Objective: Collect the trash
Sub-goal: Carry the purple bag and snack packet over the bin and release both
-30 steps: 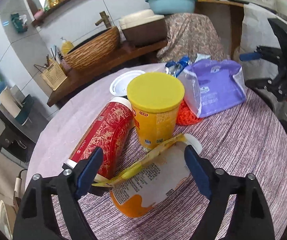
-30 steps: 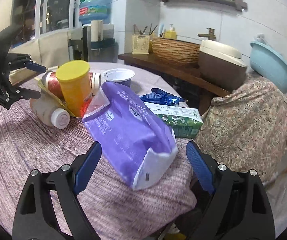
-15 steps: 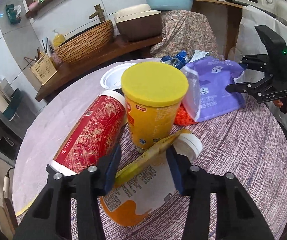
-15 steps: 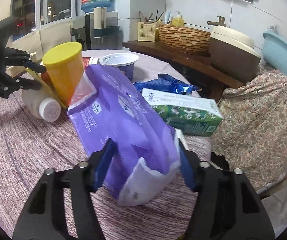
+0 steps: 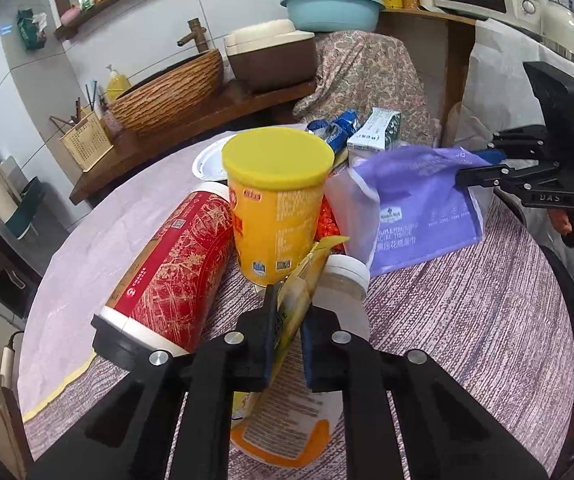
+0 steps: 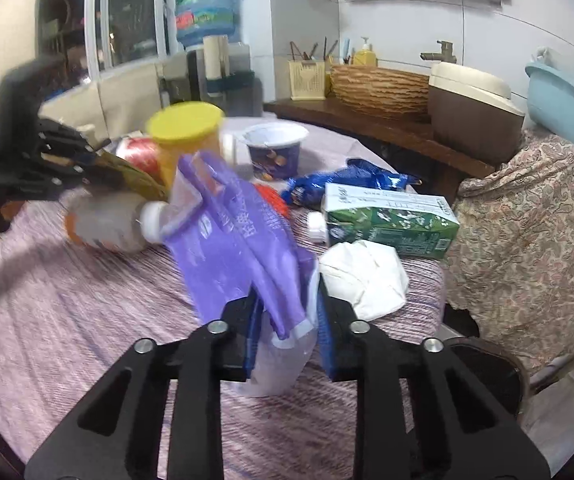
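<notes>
My left tool (image 5: pixel 287 334) has just been closing and now pinches the yellow wrapper (image 5: pixel 305 280), which stands up between its blue pads above the bottle (image 5: pixel 327 320) lying on its side on the table (image 5: pixel 467 320). Just beyond stands the yellow-lidded can (image 5: pixel 277 204), with the red canister (image 5: pixel 171 276) lying to its left. My right tool (image 6: pixel 287 332) has also just been closing and now grips the near end of the purple tissue bag (image 6: pixel 239 248), squeezing it narrow between the pads. To the right of that bag sit a crumpled white tissue (image 6: pixel 367 276), a green carton (image 6: pixel 387 220) and a blue wrapper (image 6: pixel 347 180); a yoghurt cup (image 6: pixel 275 152) stands farther back.
</notes>
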`<state>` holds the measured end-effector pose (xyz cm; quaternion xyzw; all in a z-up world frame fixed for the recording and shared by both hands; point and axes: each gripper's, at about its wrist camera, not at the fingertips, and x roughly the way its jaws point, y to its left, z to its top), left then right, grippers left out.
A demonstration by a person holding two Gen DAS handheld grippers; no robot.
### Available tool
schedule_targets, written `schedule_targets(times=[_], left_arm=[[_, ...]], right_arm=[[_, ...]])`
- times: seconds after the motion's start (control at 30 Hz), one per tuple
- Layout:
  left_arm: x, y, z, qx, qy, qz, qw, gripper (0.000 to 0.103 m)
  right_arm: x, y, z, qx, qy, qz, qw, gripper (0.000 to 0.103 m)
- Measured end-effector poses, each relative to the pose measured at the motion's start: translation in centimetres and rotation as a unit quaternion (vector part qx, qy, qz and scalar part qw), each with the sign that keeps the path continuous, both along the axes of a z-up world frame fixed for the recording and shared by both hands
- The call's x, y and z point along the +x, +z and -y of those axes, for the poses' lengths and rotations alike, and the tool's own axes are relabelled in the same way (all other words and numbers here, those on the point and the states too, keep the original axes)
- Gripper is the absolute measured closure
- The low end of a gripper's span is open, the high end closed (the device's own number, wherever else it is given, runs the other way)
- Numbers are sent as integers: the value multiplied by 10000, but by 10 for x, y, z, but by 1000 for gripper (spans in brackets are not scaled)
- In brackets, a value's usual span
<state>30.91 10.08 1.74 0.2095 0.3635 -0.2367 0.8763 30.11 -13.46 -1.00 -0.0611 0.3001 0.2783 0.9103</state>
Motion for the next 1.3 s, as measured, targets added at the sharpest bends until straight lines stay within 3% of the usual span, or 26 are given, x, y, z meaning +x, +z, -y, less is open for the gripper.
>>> schedule_targets(times=[0.4, 0.6, 0.83, 0.93, 1.07, 1.17, 1.3], left_arm=[[-41, 16, -13, -868, 654, 338, 9935, 95], [-57, 25, -22, -1515, 1014, 510, 9819, 95], [-72, 38, -21, -1779, 1398, 883, 9700, 96], [-81, 46, -17, -1711, 1447, 1082, 9685, 95], [-98, 63, -4, -1975, 1307, 1277, 9631, 96], [-108, 68, 11, -1948, 1254, 1432, 9622, 95], [-107, 73, 13, -2363, 1130, 1281, 9565, 95]], right_arm=[[-48, 18, 4, 205, -258, 381, 9987, 84], [-63, 23, 13, 491, -413, 490, 9967, 84], [-69, 20, 28, 740, -758, 529, 9930, 84], [-69, 20, 35, 801, -823, 529, 9920, 84], [-73, 21, 40, 911, -893, 593, 9901, 84], [-72, 22, 42, 932, -895, 581, 9899, 84], [-77, 19, 43, 980, -906, 585, 9893, 84]])
